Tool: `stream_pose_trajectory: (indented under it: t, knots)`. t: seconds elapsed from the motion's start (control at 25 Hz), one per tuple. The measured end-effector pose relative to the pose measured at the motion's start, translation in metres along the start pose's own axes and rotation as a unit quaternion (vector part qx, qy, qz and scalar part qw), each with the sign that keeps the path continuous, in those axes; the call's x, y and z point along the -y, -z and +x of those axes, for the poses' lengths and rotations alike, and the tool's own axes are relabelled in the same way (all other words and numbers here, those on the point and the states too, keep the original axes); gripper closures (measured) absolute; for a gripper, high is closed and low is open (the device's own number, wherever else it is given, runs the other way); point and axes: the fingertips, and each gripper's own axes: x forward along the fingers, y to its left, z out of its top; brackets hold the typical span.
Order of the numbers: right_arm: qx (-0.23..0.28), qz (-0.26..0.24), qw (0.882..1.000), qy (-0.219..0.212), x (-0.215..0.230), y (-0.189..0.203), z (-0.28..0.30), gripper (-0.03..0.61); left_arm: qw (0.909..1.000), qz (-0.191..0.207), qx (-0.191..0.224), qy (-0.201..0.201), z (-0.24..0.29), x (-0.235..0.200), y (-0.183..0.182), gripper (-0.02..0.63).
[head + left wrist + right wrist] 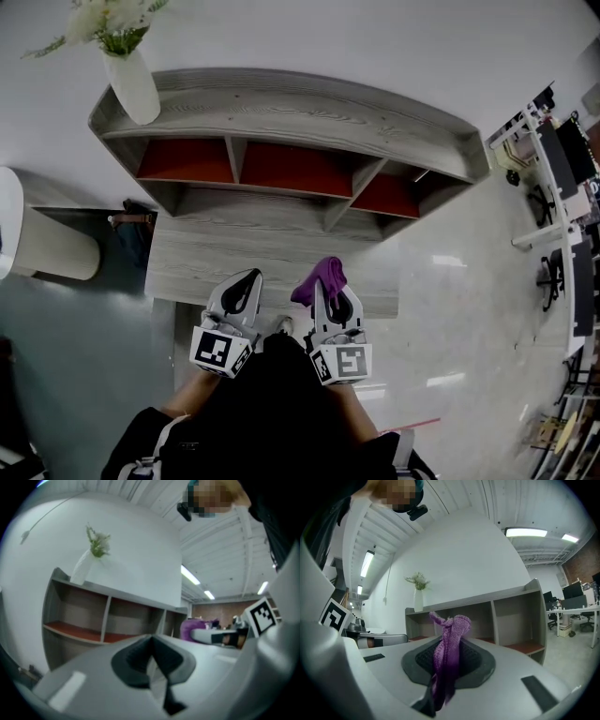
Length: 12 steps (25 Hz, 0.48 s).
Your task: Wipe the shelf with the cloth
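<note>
A grey wooden shelf unit (pixel 281 108) with red-floored compartments (pixel 281 169) stands against the white wall, its lower ledge (pixel 244 253) in front of me. My right gripper (pixel 330 292) is shut on a purple cloth (pixel 322 278), which sticks up bunched from between its jaws (pixel 449 639). My left gripper (pixel 242 289) is shut with nothing in it (pixel 152 660). Both grippers hover side by side above the front edge of the lower ledge. The shelf (pixel 487 616) appears ahead in the right gripper view, and the shelf (pixel 108 616) also in the left gripper view.
A white vase with flowers (pixel 131 80) stands on the shelf top at the far left. A white rounded object (pixel 28 234) sits left of the unit. Desks with monitors and chairs (pixel 562 187) line the right side. Pale glossy floor (pixel 450 309) lies to the right.
</note>
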Motion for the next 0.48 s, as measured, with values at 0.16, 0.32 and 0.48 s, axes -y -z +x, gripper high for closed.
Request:
stream_pose_trajectory:
  t: [0.16,0.32,0.48]
  knots:
    - [-0.002,0.003,1.000,-0.014,0.019,-0.001,0.011,0.528,0.9998,0.006,-0.005,-0.020,0.019,-0.001,-0.001,0.610]
    - [-0.006,0.009,1.000,-0.011,0.031,-0.001,0.021,0.529,0.9997,0.008,-0.007,-0.023,0.031,-0.002,-0.004,0.609]
    - [-0.005,0.007,1.000,0.002,0.041,-0.002,0.036,0.529,0.9998,0.008,-0.001,-0.020,0.044,-0.012,-0.011,0.609]
